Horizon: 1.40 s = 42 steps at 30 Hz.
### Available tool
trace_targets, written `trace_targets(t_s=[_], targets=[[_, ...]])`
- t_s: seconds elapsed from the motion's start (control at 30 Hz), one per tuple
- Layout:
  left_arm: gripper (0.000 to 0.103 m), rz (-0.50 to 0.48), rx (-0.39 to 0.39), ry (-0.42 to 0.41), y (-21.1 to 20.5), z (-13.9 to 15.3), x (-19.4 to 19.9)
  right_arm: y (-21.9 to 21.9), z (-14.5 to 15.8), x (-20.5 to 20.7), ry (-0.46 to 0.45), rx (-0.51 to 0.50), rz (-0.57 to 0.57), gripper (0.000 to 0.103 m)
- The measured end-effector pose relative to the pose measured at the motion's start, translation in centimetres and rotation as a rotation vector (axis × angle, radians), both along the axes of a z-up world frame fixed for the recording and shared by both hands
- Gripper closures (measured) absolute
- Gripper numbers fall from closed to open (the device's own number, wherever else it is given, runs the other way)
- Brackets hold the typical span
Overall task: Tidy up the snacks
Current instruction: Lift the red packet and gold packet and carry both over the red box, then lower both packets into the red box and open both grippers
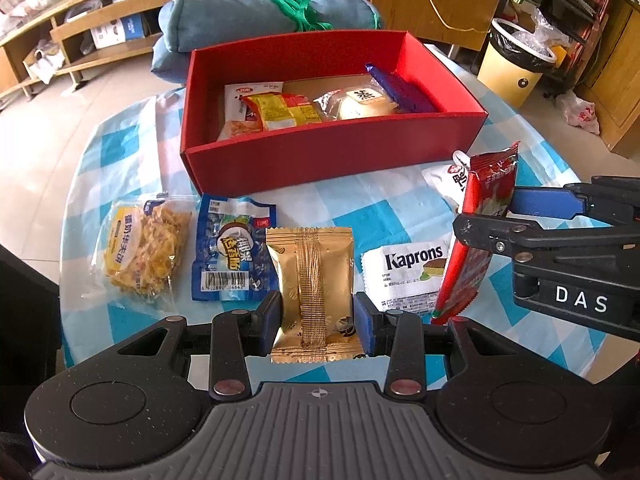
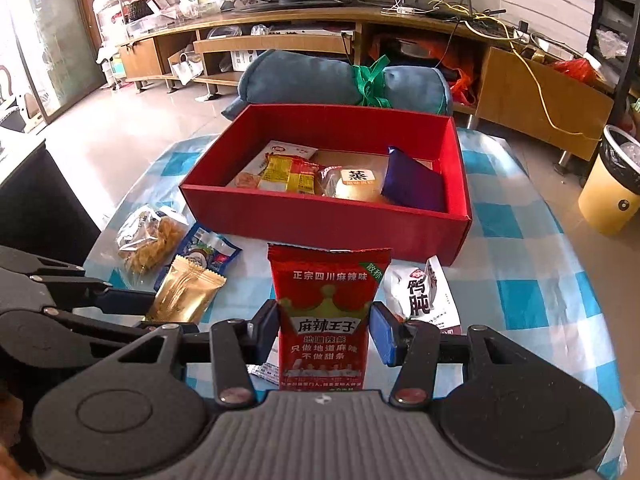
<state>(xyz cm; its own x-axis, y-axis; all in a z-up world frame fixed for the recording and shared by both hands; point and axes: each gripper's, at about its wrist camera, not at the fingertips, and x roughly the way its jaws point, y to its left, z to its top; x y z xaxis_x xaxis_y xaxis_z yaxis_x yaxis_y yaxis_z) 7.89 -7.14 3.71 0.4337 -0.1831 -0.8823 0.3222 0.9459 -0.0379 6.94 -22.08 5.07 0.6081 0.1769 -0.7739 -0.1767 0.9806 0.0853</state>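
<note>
- On the checked surface (image 1: pixel 380 208), a red box (image 1: pixel 320 160) stands open-topped, with a rolled blue cushion (image 1: pixel 256 16) just behind it.
- Inside the box: white packet (image 1: pixel 236 108) at left, yellow-red packet (image 1: pixel 284 112) lying partly over it, round bun in clear wrap (image 1: pixel 360 106) next, purple packet (image 1: pixel 400 90) leaning against the right wall.
- Left claw (image 1: pixel 318 320): clamped on a gold packet (image 1: pixel 314 292), pads pressing both side edges; packet upright, its lower seam hanging below the fingers.
- Right claw (image 2: pixel 326 328): gripping a red packet (image 2: pixel 326 312), upright, crown print facing the camera. Left pad touches the packet; the right pad's contact is harder to judge.
- Both held packets sit in front of the box's near wall, not over it.
- Loose on the surface, left of the gold packet: blue packet (image 1: pixel 230 248), then a clear bag of yellow snacks (image 1: pixel 140 248) beside it.
- Right of the gold packet: white Kaprons packet (image 1: pixel 408 276), flat.
- Another white packet (image 2: pixel 420 296) lies near the box's right corner, partly behind the red one.
- Bin (image 1: pixel 516 64) on the floor, well apart at right.
</note>
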Motion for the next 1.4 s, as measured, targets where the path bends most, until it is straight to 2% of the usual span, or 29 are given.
trace_targets(t_s=[0.27,0.47,0.87,0.93,0.97,1.17,1.3,1.4], targets=[[0.056,0.002,-0.012,-0.02,0.0,0.8,0.6,-0.3,1.0,0.6,-0.031,0.005,-0.003,0.059],[0.056,0.022,-0.016,-0.057,-0.1,1.7,2.4,-0.4,1.9,2.3,-0.061,-0.008,0.0,0.059],[0.056,0.064,-0.014,-0.124,-1.7,2.8,8.6,-0.8,2.5,9.0,-0.109,-0.036,0.0,0.059],[0.056,0.068,-0.006,-0.126,-2.1,2.6,9.8,-0.7,2.3,10.2,-0.108,-0.041,0.0,0.059],[0.056,0.07,-0.003,-0.127,-2.3,2.5,10.3,-0.6,2.2,11.0,-0.109,-0.046,0.006,0.065],[0.055,0.088,0.053,-0.132,-3.5,0.9,14.1,-0.7,0.4,15.4,-0.085,-0.076,-0.014,0.067],[0.055,0.124,0.081,-0.067,-3.4,-1.6,16.5,-1.5,-1.6,17.4,-0.021,-0.055,-0.036,0.067],[0.054,0.118,0.096,-0.034,-3.6,-2.8,17.0,-2.0,-2.5,17.8,0.006,-0.058,-0.044,0.067]])
